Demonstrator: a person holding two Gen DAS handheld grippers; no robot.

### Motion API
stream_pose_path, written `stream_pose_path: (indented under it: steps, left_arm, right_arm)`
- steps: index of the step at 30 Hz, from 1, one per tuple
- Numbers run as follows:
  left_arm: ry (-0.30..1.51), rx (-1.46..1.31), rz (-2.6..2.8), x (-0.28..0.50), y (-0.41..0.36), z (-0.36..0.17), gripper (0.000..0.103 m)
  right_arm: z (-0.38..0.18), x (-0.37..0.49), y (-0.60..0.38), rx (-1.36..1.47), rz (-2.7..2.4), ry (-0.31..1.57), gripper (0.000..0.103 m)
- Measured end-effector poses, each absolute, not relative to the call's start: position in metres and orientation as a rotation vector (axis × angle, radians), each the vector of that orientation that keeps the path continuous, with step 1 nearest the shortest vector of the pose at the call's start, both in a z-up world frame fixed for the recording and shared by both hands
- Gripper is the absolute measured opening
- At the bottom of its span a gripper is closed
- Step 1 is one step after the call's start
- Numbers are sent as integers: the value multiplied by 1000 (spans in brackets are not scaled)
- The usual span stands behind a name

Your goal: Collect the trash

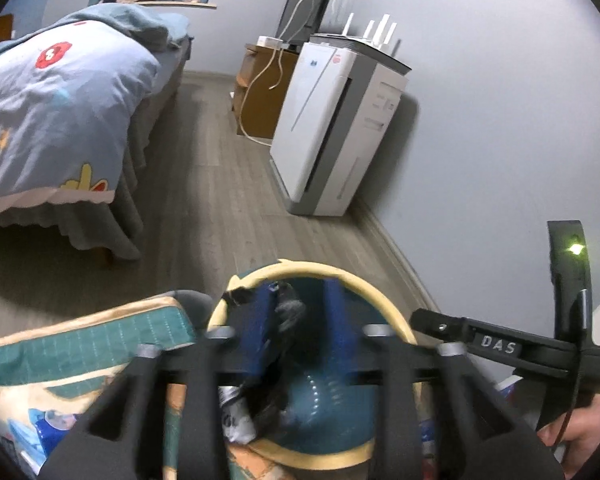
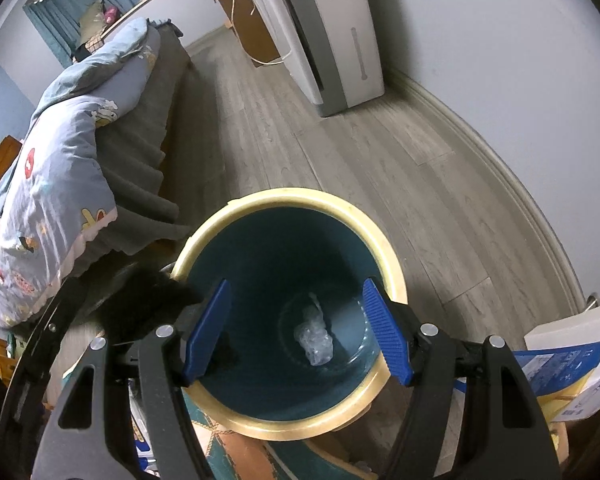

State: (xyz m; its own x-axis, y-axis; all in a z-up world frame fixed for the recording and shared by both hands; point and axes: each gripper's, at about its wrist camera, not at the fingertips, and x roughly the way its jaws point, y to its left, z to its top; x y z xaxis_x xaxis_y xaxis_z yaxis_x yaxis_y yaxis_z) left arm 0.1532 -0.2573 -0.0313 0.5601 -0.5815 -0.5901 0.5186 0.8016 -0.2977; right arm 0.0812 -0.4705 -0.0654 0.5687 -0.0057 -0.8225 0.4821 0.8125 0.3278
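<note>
We hold the right gripper (image 2: 296, 336) spread and empty directly above the round teal bin with the cream rim (image 2: 392, 256), where a crumpled clear plastic wrapper (image 2: 315, 338) lies at the bottom. Our left gripper (image 1: 298, 334) pinches a dark crumpled scrap (image 1: 286, 316) just over the bin's rim, so it is nearer to dropping.
</note>
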Motion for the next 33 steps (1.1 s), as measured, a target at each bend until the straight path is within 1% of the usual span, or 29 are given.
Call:
stream_pose_path:
  steps: [1,3,11,12,13,14,16,17,19,21,22,26,33]
  left_arm:
    - [713,-91,-648,151,-256,-29,67]
    - [682,-61,-636,145,-254,-22,68]
    - [701,-25,-587,137,-224,-15,68]
    - [705,-20,-574,135,-216,-14,72]
    - [705,-16,-563,133,-207,-13,77]
    - [701,-8,-545,130,-196,-10,79]
    - [694,10,-517,124,-177,-6,80]
    - [694,20,-500,121,-167,-4,81]
    - [693,32,-439,115,-141,1,95]
    - [668,19,-384,107,-111,9,96]
    - [639,-3,-360,103,-98,12,96]
    - [618,3,-238,88,-43,20,98]
    - [684,12,-68,84,33,4,98]
  right_arm:
    - [-64,82,-469,559,-304,931,68]
    - [-62,82,-467,550,-297,928,68]
    - [-53,81,-459,530,-293,929,68]
    - [-52,80,-456,522,-291,929,68]
    - [-50,81,-452,516,-284,929,69]
    - [-48,81,-447,514,-278,927,73]
    - [-44,83,-437,503,-257,923,78]
    - [-42,84,-432,498,-250,920,82]
    - [-38,88,-417,492,-223,915,88]
    - [-34,91,-401,482,-196,908,96]
    - [-32,93,-393,473,-188,906,96]
    - [-27,102,-341,388,-121,919,97]
    - [-27,109,-259,290,0,959,97]
